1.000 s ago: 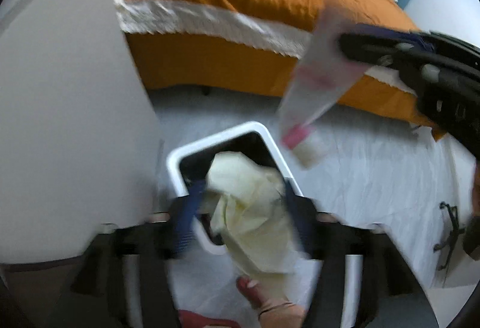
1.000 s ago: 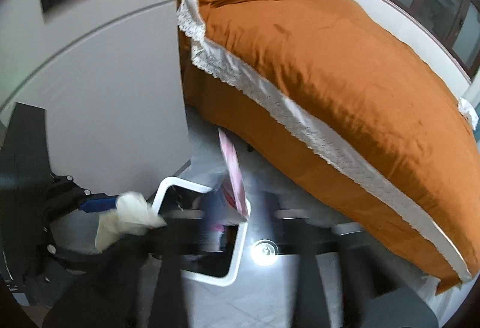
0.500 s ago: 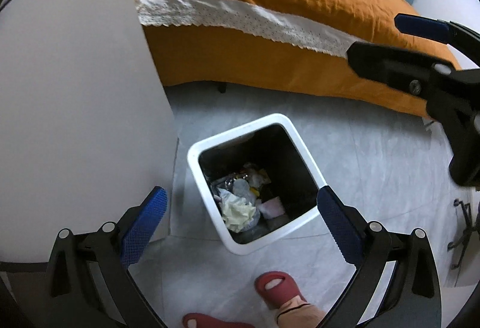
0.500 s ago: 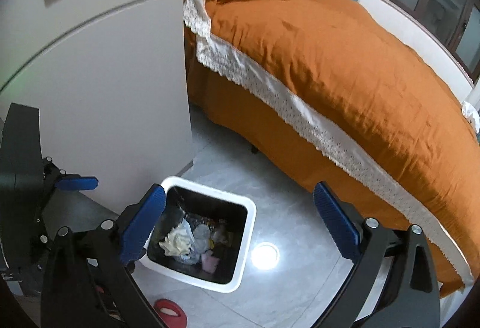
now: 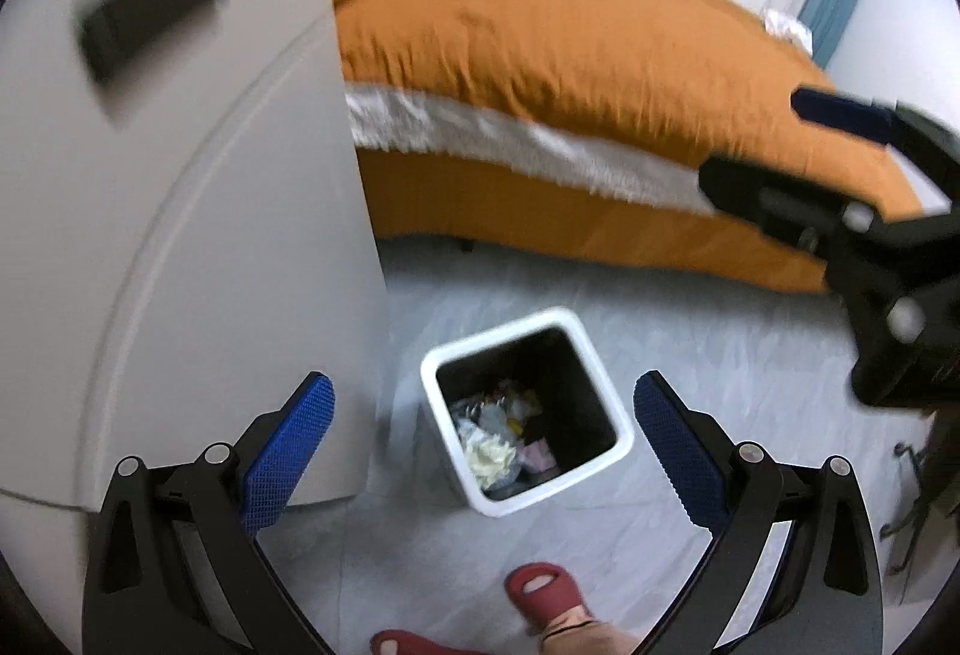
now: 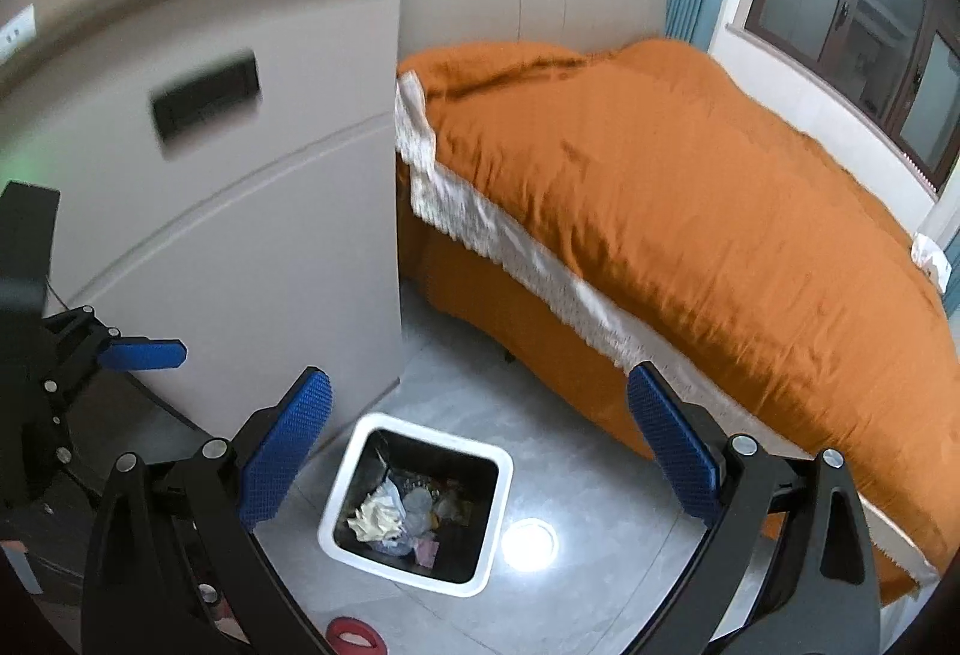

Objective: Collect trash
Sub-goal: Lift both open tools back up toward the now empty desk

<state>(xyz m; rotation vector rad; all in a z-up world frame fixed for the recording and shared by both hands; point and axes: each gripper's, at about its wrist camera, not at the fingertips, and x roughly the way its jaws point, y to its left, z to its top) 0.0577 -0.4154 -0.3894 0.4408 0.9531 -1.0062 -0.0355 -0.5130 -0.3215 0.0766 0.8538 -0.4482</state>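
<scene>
Both your left gripper (image 5: 483,430) and right gripper (image 6: 477,421) now hang wide and empty, having let go of the yellowish wad (image 5: 491,456) and the pink-ended packet (image 5: 537,456) a second ago. Both pieces lie in the white bin (image 5: 624,436) at six o'clock below your tools, so this load is done. You're lifting away toward the orange bed (image 6: 690,211) at one o'clock, free to look for more trash.

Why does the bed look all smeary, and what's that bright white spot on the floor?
Left wrist view: motion blur smears the bed, while the bin stays fairly sharp. Right wrist view: the spot is lamp glare on the glossy floor; the cabinet is also blurred.
</scene>
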